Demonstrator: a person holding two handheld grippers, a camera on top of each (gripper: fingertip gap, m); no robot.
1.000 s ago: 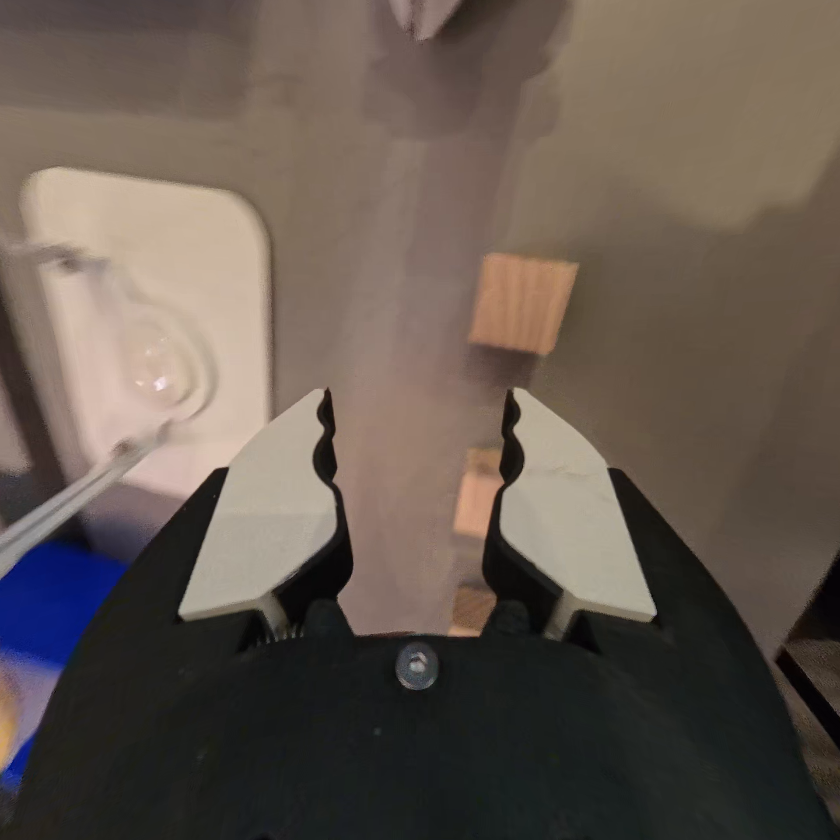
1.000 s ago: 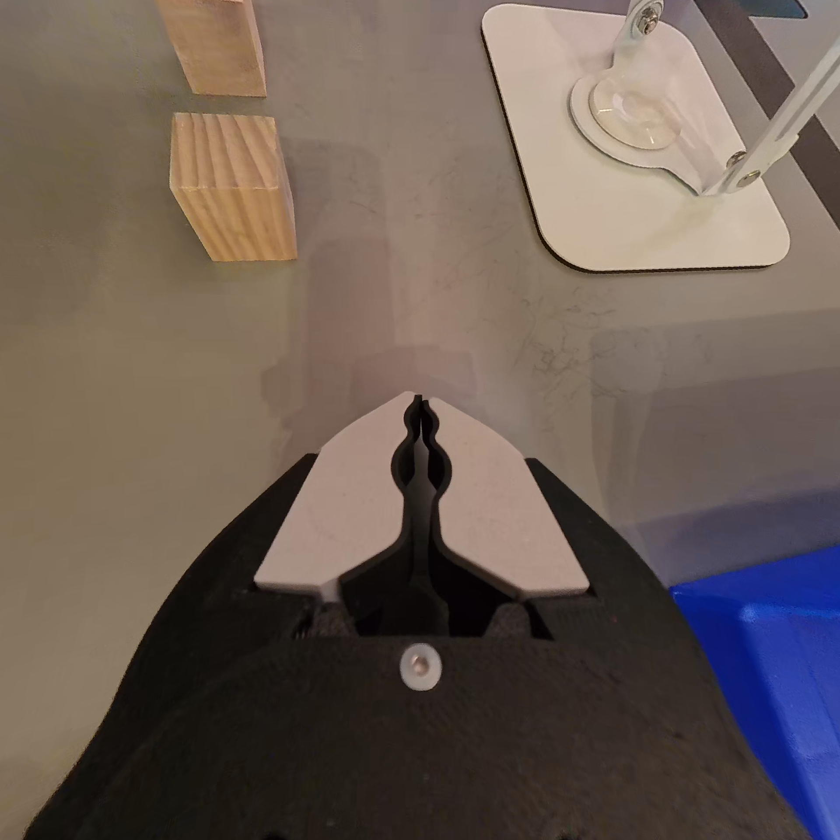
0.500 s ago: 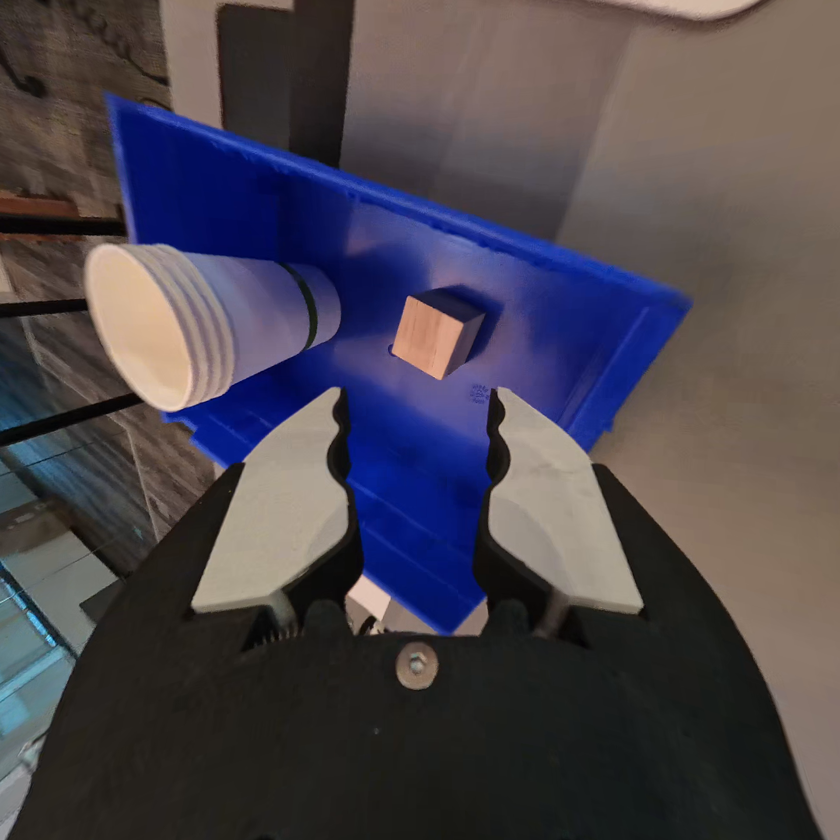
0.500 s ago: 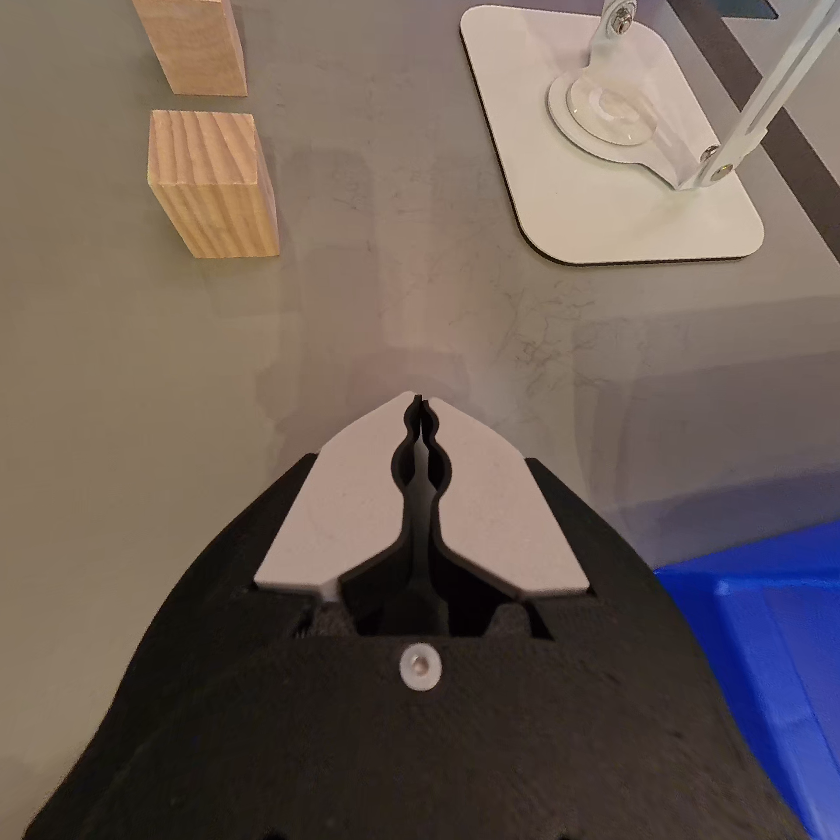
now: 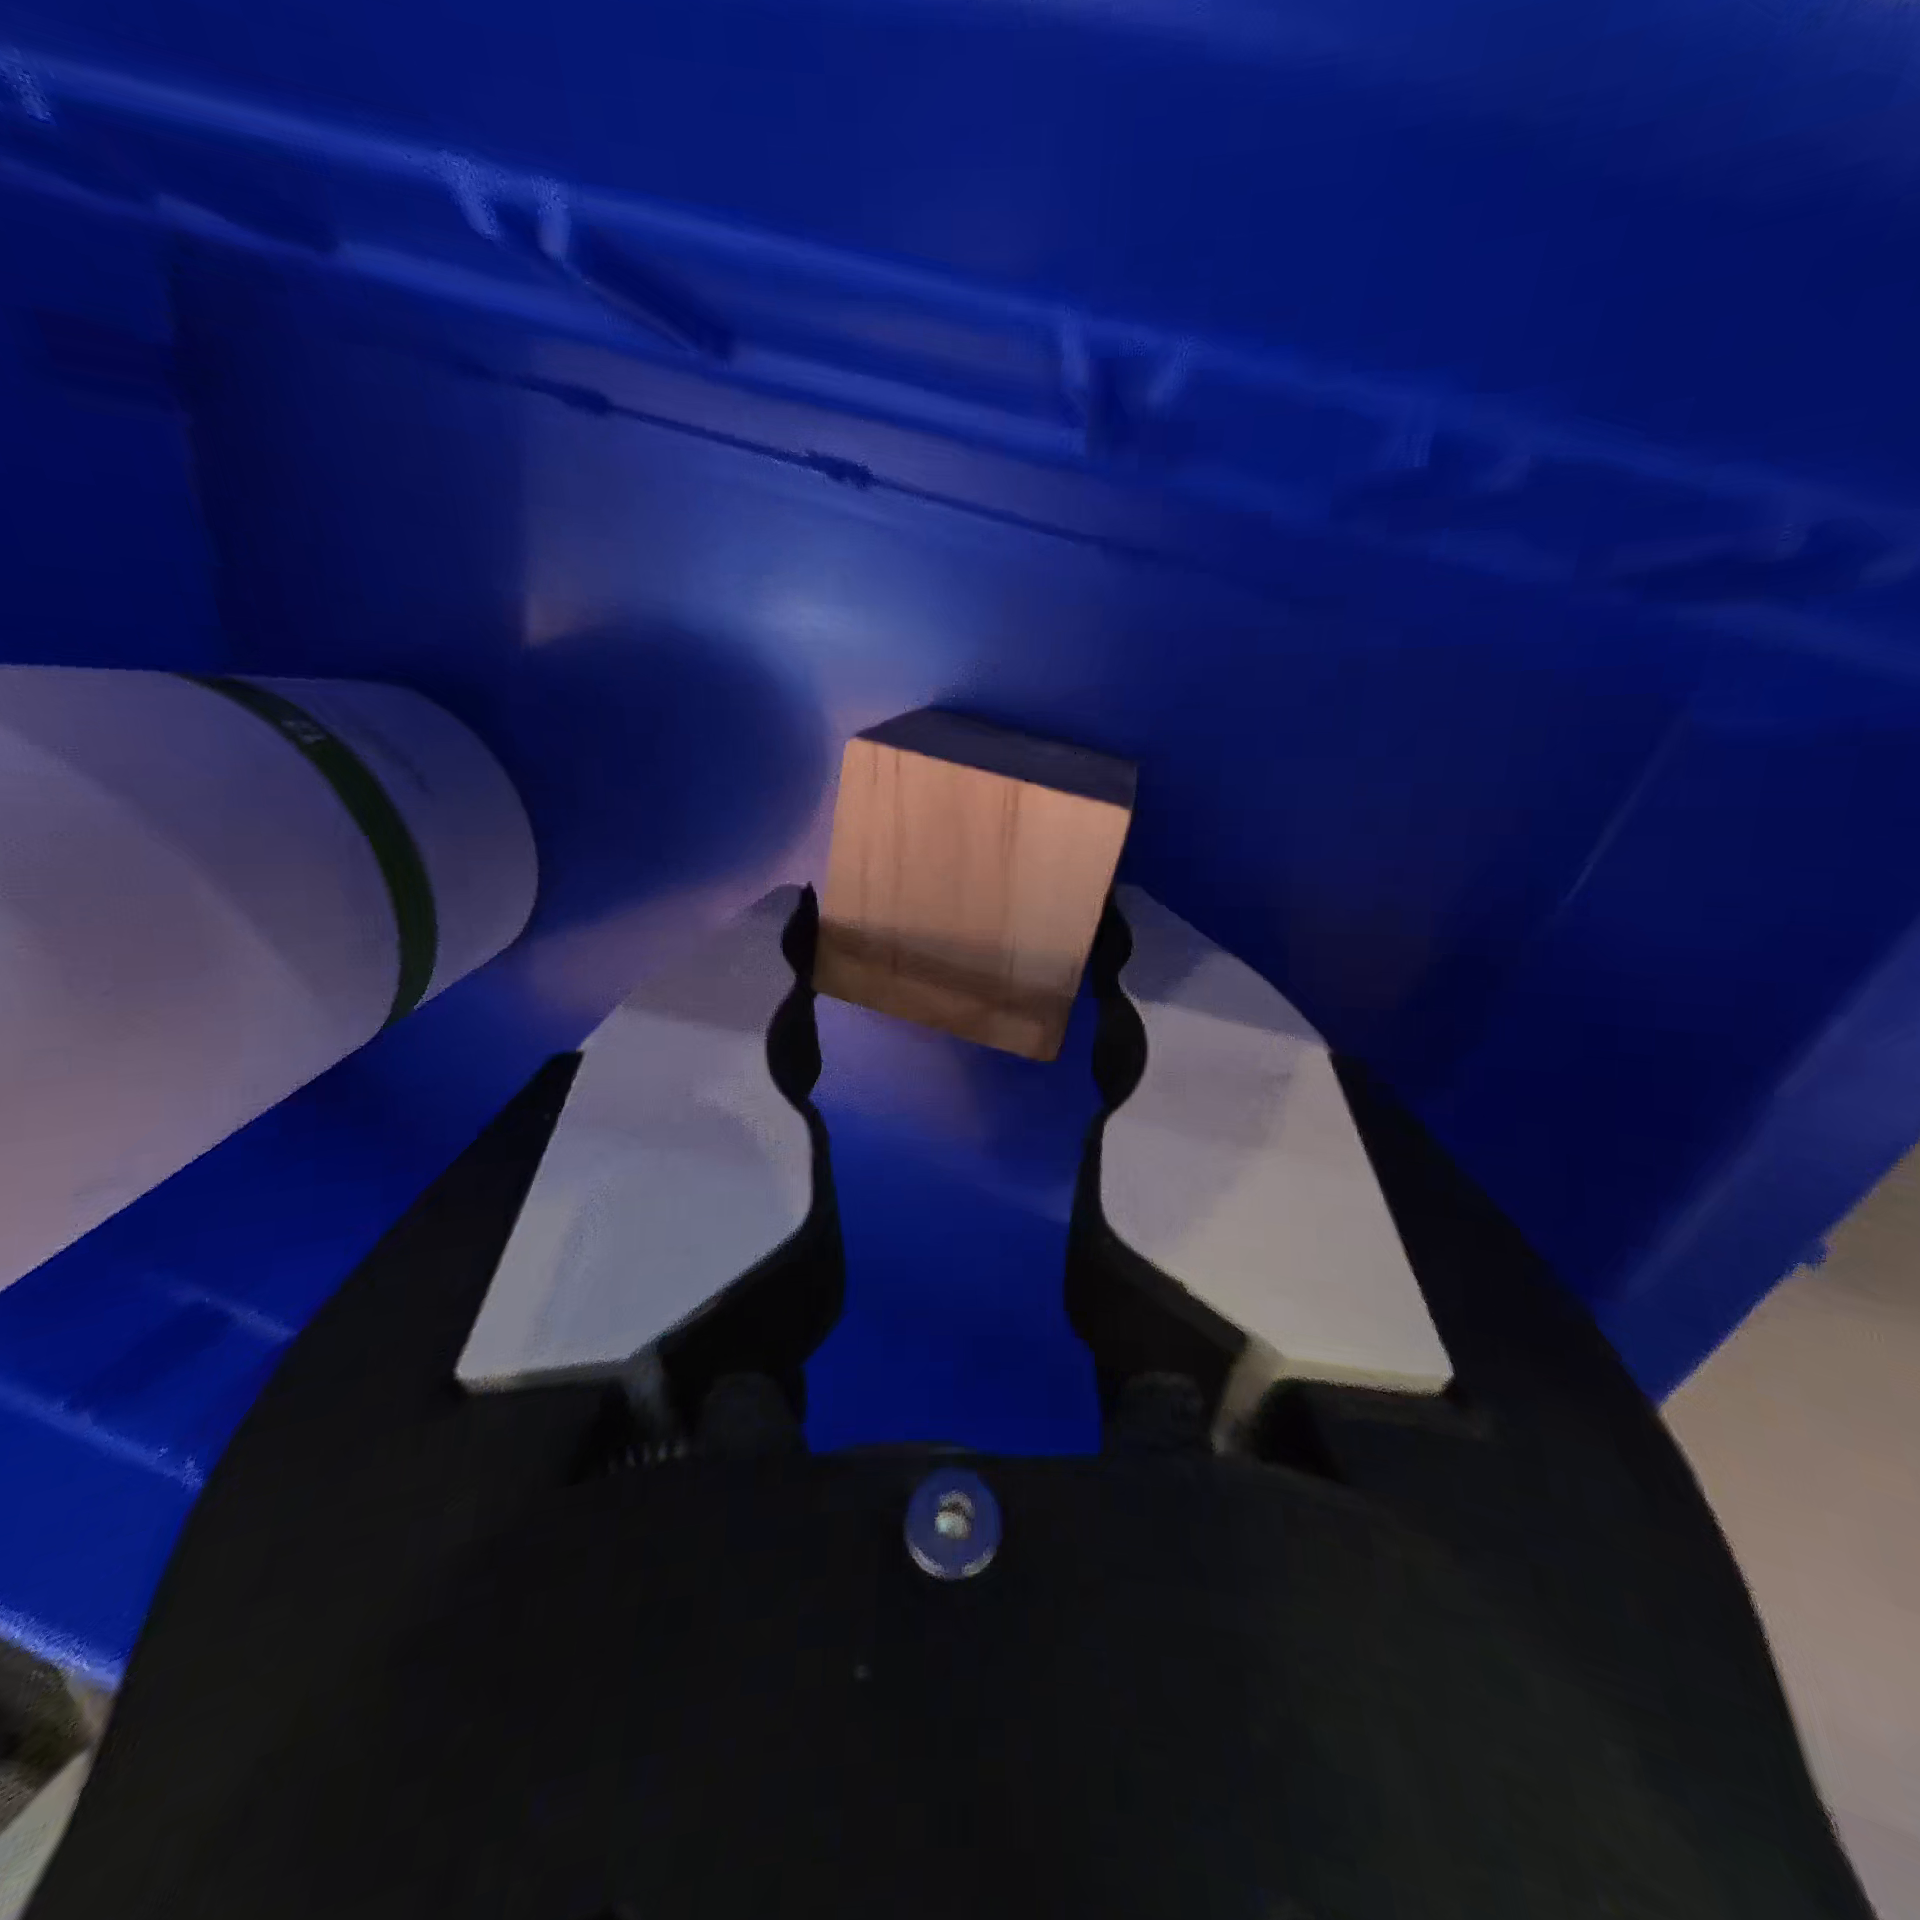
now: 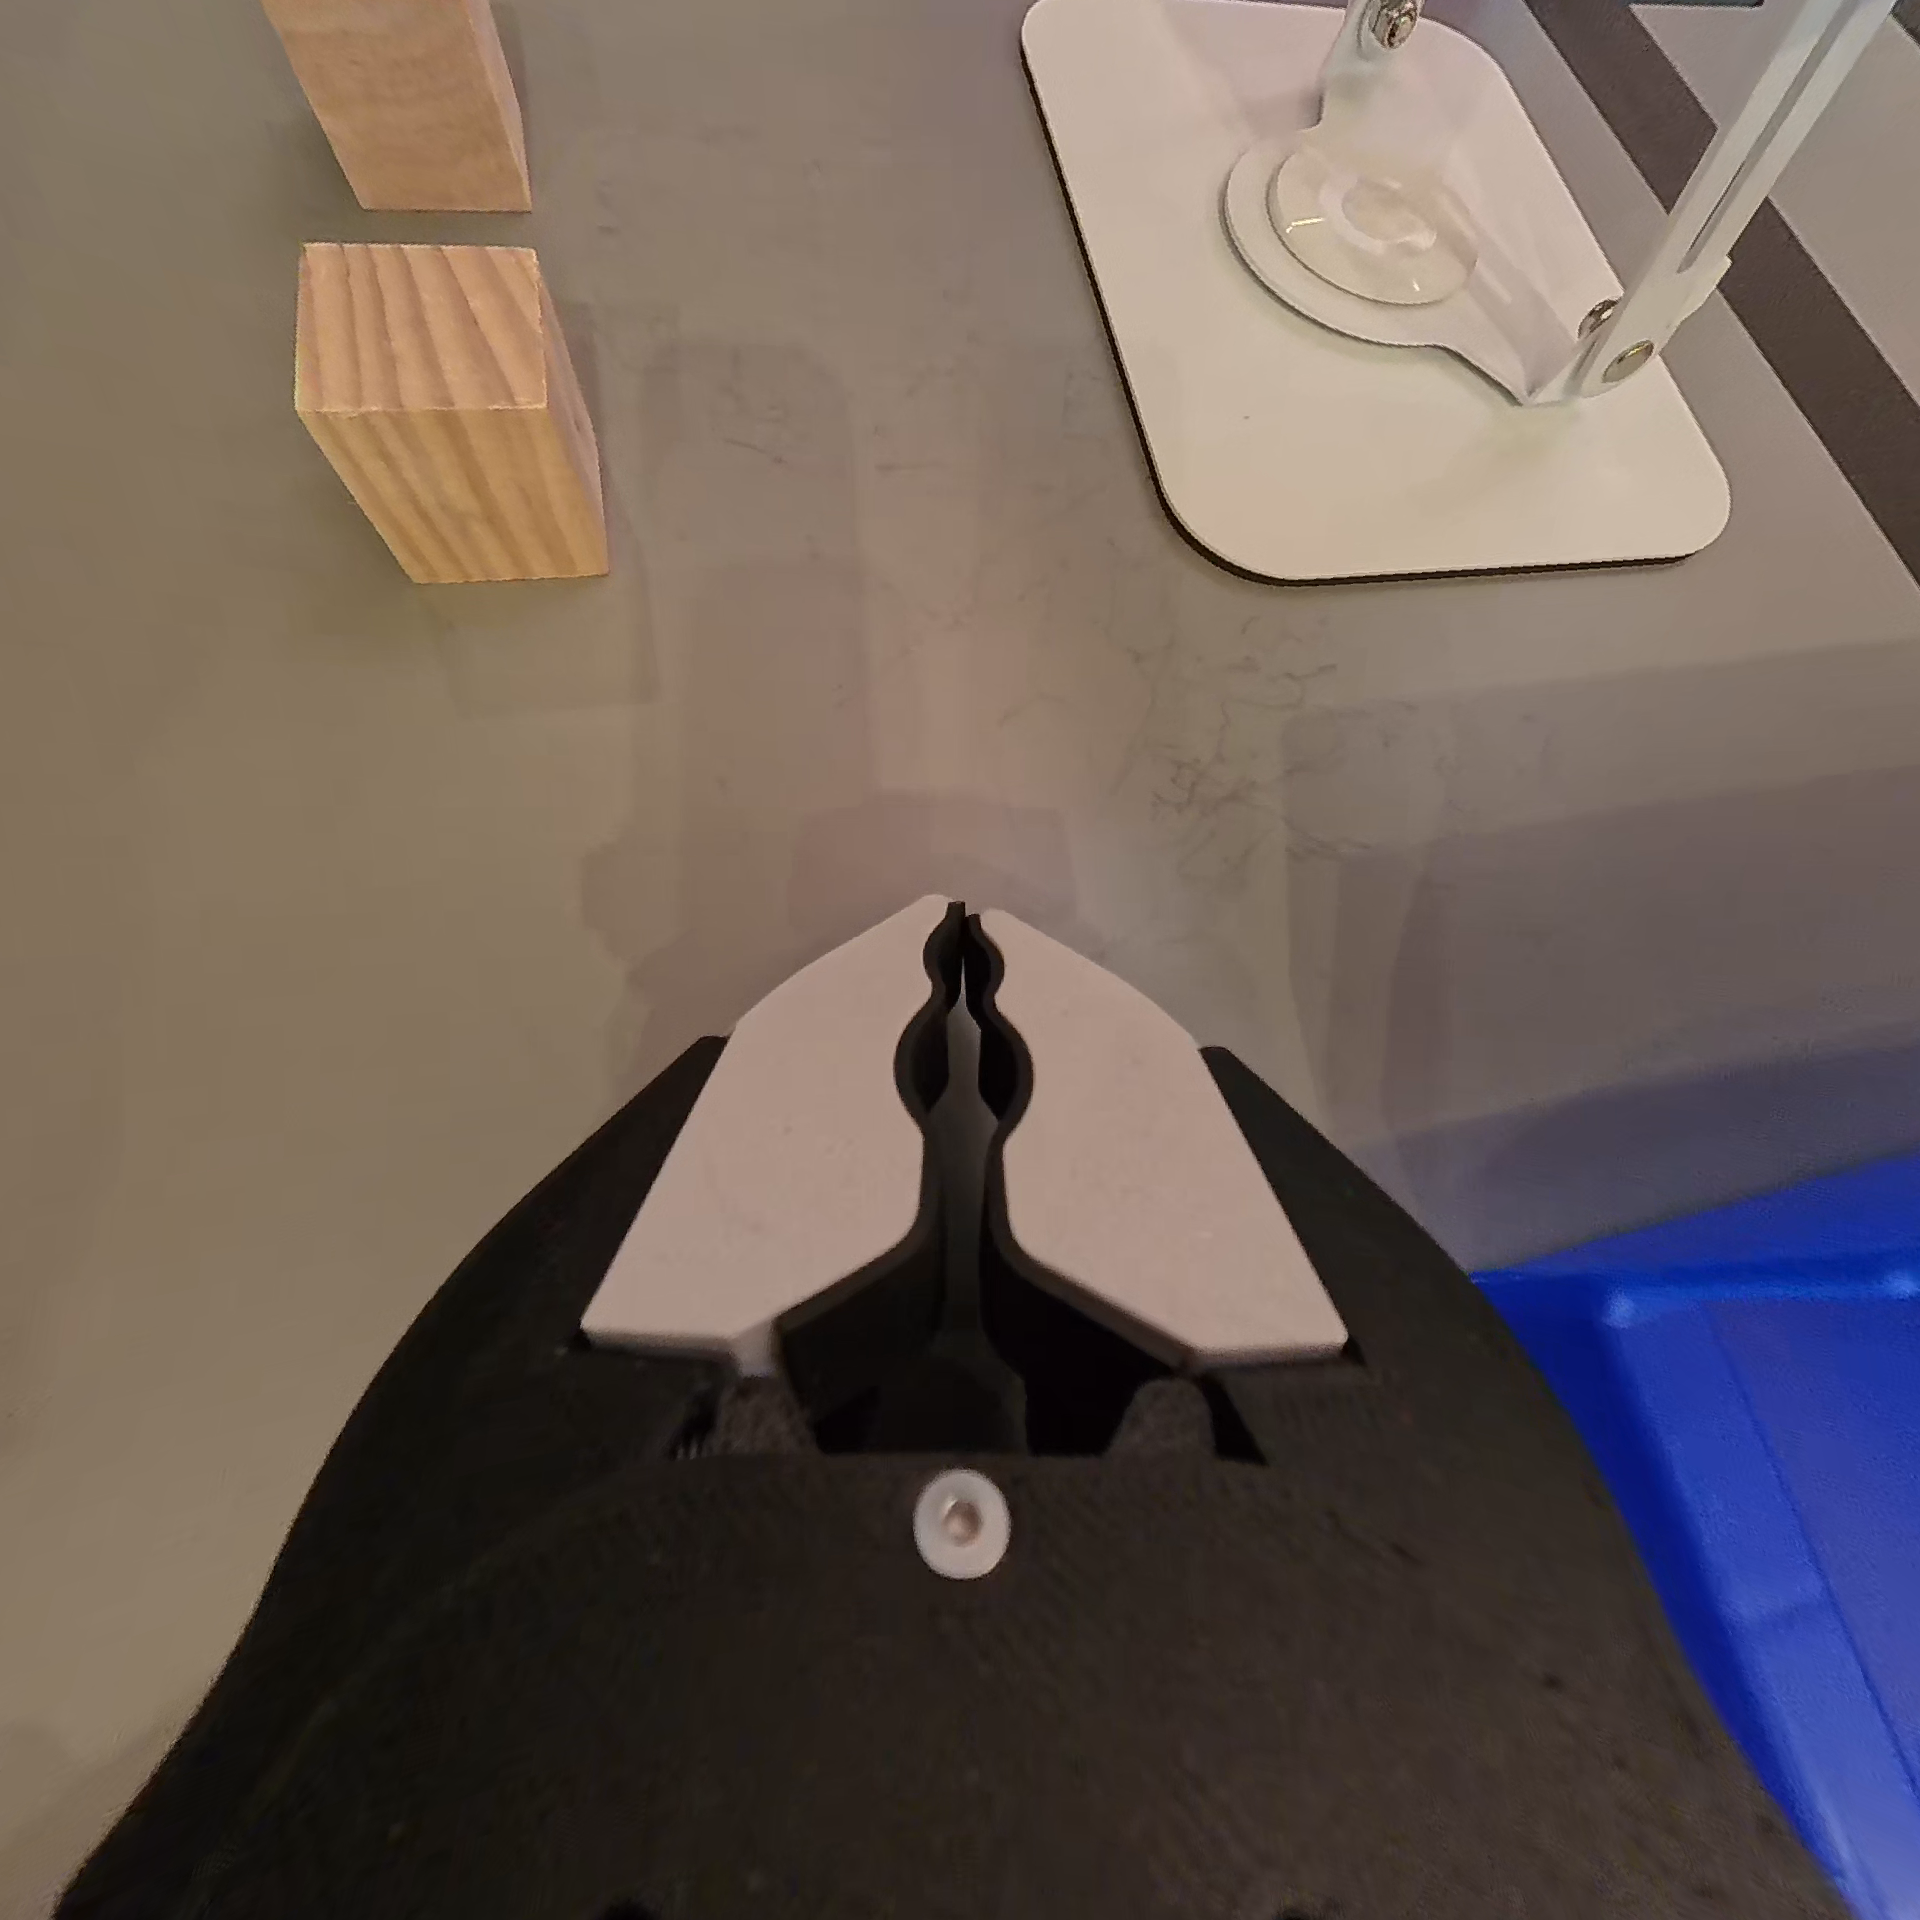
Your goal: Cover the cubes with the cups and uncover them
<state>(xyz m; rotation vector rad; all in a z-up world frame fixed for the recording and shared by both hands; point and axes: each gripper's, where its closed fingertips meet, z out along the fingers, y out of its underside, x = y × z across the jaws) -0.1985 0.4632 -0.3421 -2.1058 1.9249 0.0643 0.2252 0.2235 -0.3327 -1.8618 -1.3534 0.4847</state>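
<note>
Tongs, left [image 5: 954, 940]: advanced since half a second ago from above the blue bin [image 5: 1351, 520] deep into it; jaws spread, tips now flanking the lower corners of the wooden cube [image 5: 971, 894] lying inside, contact not confirmed, nothing yet clamped. White paper cups [image 5: 239, 894], apparently a nested stack with a dark band, lying on their side just beside that cube, to its left. Tongs, right [image 6: 961, 920]: closed on nothing, poised low over the grey surface [image 6: 312, 935], view shifted only slightly over the same interval. Two further wooden cubes [image 6: 442, 416] standing close together on that surface, uncovered, well apart from the white stand base [image 6: 1403, 468] to the right. Judged: fetching of one more cube from the bin under way, a squeeze and lift due next; no cup placed over any cube, so covering not begun. Risk noted: cube sits slightly skewed between the tips and could twist on closing.
</note>
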